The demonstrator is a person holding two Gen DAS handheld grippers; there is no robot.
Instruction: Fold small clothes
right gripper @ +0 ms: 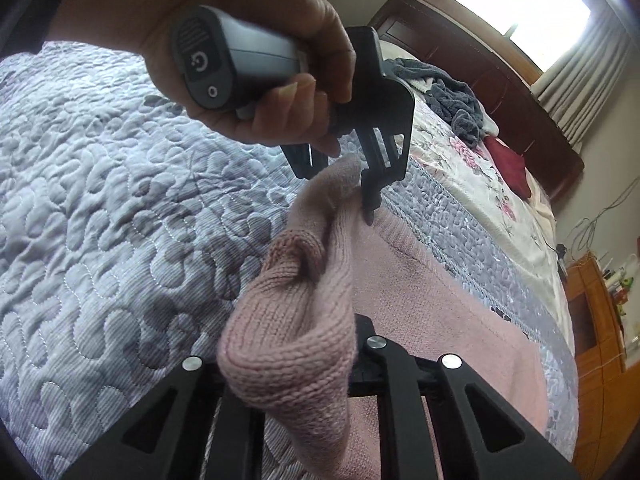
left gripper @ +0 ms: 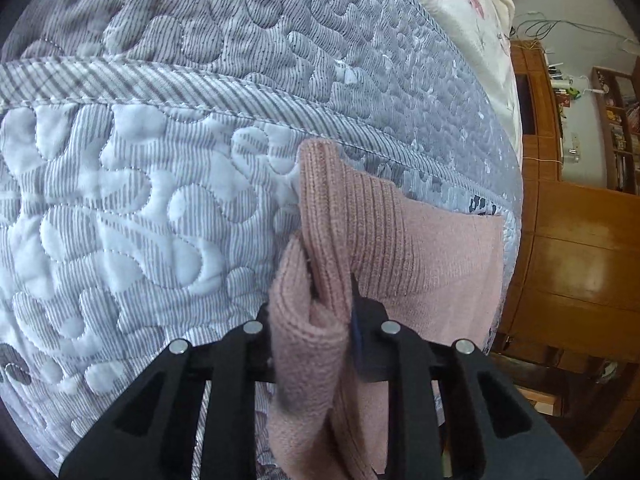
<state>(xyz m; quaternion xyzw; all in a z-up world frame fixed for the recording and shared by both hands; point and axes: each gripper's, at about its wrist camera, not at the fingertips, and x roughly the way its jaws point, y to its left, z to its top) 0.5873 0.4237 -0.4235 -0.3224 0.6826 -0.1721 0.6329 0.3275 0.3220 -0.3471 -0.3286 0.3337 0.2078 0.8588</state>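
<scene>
Right gripper point(right gripper: 320, 344) clamped on bunched edge of pink knit garment point(right gripper: 420, 320). Left gripper point(left gripper: 320, 312) likewise pinching raised fold. Garment's remainder flat on grey quilted bedspread point(right gripper: 100, 200). Hand point(right gripper: 280, 60) beyond; floral sheet point(right gripper: 480, 184) farther.

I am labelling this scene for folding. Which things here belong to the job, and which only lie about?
Part of the job:
pink knit garment, bunched and lifted
left gripper, shut on it
right gripper, shut on it
quilted bedspread, the surface below

Only lying about:
grey towel
red cushion
wooden cabinet
</scene>
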